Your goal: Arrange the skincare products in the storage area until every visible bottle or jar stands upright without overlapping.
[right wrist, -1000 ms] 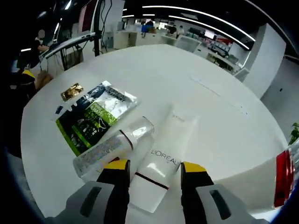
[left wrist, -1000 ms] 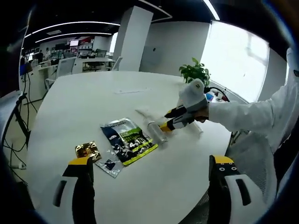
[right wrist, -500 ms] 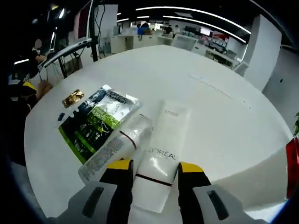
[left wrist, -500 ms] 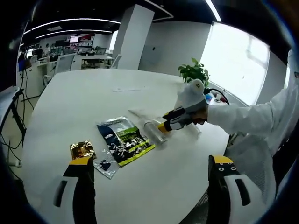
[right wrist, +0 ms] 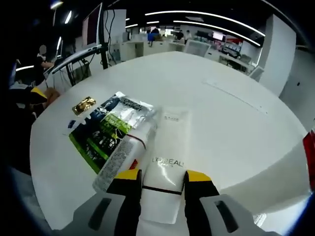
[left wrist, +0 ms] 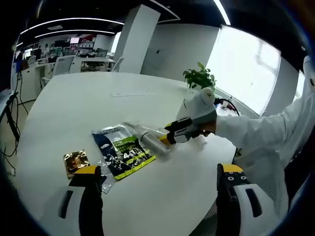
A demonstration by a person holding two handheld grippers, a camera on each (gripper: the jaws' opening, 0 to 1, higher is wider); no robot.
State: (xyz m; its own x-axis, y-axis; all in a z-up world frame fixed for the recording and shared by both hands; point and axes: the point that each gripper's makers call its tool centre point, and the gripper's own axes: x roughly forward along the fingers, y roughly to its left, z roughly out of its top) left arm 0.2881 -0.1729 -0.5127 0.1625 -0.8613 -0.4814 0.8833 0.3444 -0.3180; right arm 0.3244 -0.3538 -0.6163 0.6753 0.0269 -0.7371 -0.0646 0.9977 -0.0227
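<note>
Right now my right gripper sits at six o'clock in the right gripper view, its yellow-tipped jaws closed against the lower body of a white L'Oréal squeeze tube that lies flat on the round white table, the tube running from between the jaws toward twelve o'clock. Just beside the tube at its nine o'clock side lies a clear plastic bottle with a red band, also on its side, touching the tube along part of its length. Further toward ten o'clock rests a flat green and black foil sachet, and beyond it a small gold foil packet.

My left gripper has its jaws spread wide with nothing between them, well apart from the products. In the left gripper view I see the right gripper at about two o'clock of centre, over the clear bottle, with a potted green plant behind it.
</note>
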